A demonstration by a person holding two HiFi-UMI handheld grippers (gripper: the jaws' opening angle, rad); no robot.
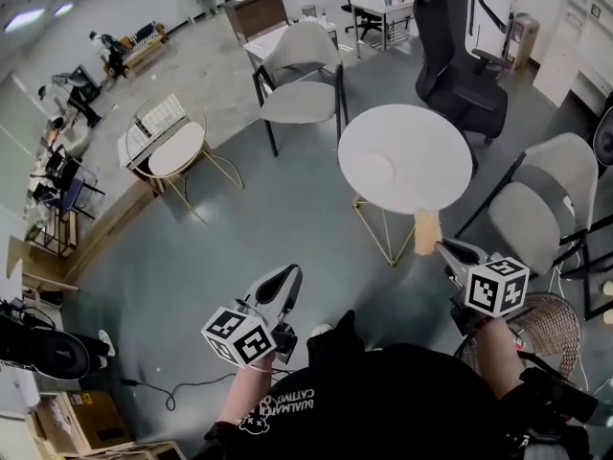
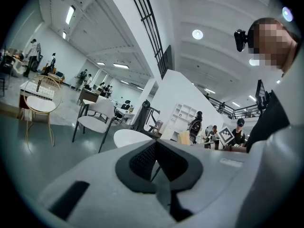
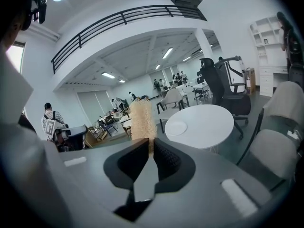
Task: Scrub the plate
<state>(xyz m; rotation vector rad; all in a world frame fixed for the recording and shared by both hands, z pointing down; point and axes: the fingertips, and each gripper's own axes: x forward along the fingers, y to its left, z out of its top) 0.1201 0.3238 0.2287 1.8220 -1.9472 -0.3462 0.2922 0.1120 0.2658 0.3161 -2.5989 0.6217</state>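
The right tongs are sitting at the lower right of the head view, closed on a tan sponge. The sponge is sticking up from their tips toward the edge of the round white tabletop, though that view does not show whether it is touching it. In the right gripper view the right tongs are pinching the lower end of the sponge, which is standing upright at the middle of the frame. The tabletop is lying to the right of it.

The white plate is resting on the left part of the tabletop, above and left of the sponge and apart from it. In the right gripper view the plate is showing as a pale disc near the tabletop's left edge, just right of the sponge.

The left tongs are hanging at the lower centre of the head view, over the grey floor and well apart from the tabletop. In the left gripper view the left tongs are closed, with their pads meeting and nothing between them. A slice of the tabletop is showing just beyond them.

A grey chair is standing at the upper centre of the head view. A black office chair is at the upper right, and another grey chair is at the right edge beside the tabletop.
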